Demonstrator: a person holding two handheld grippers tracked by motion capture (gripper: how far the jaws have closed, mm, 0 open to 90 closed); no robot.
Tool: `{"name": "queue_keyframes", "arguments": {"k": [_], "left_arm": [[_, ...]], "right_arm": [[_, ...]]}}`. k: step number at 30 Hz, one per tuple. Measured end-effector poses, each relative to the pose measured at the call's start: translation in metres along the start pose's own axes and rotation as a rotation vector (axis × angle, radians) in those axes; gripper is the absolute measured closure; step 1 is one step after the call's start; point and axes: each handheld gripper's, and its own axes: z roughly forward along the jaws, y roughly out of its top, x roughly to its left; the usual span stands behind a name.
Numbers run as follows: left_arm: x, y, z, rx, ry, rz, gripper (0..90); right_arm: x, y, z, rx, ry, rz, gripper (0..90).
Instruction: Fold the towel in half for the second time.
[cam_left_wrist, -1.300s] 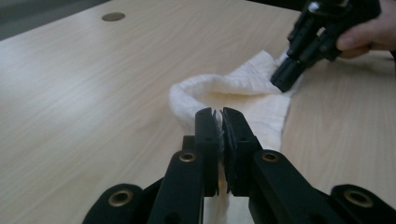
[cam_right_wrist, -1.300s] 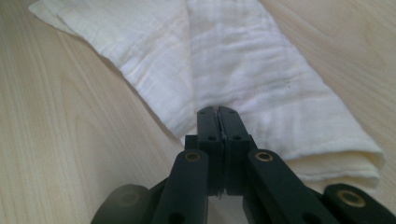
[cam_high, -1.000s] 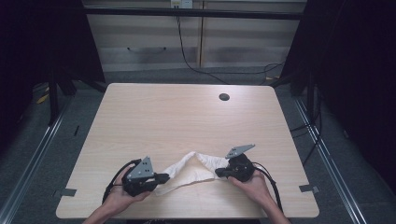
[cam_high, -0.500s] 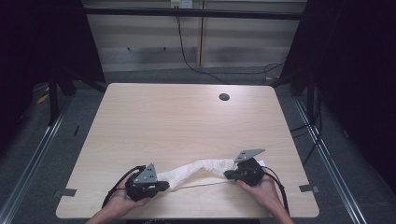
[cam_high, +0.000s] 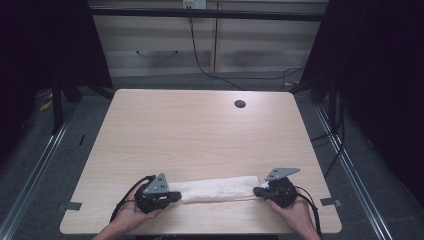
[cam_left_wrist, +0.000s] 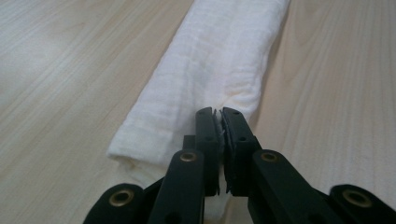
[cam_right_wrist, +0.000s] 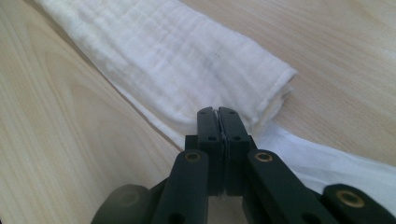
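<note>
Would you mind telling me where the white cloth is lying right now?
In the high view the white cloth lies stretched along the table's near edge, between the left gripper and right gripper.

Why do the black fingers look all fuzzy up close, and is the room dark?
In both gripper views the near parts of the fingers blur, while the white cloth stays sharper. In the high view the table is lit but the surroundings are dark.

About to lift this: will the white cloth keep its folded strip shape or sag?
Likely sags: the white cloth is thin, soft, loosely layered. Pinched at both ends by the left gripper and right gripper, tension probably helps. Probably light.
</note>
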Motion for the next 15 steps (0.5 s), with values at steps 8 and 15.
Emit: {"name": "queue_keyframes", "arguments": {"k": [8,15], "left_arm": [[0.017,0.005,0.008,-0.012,0.051,-0.036,86.0],[0.033,0.004,0.011,-0.045,0.072,-0.086,85.5]], "right_arm": [[-0.005,0.006,0.006,-0.015,-0.004,0.020,89.2],[-0.011,0.022,0.018,-0.007,-0.046,0.005,88.7]]}}
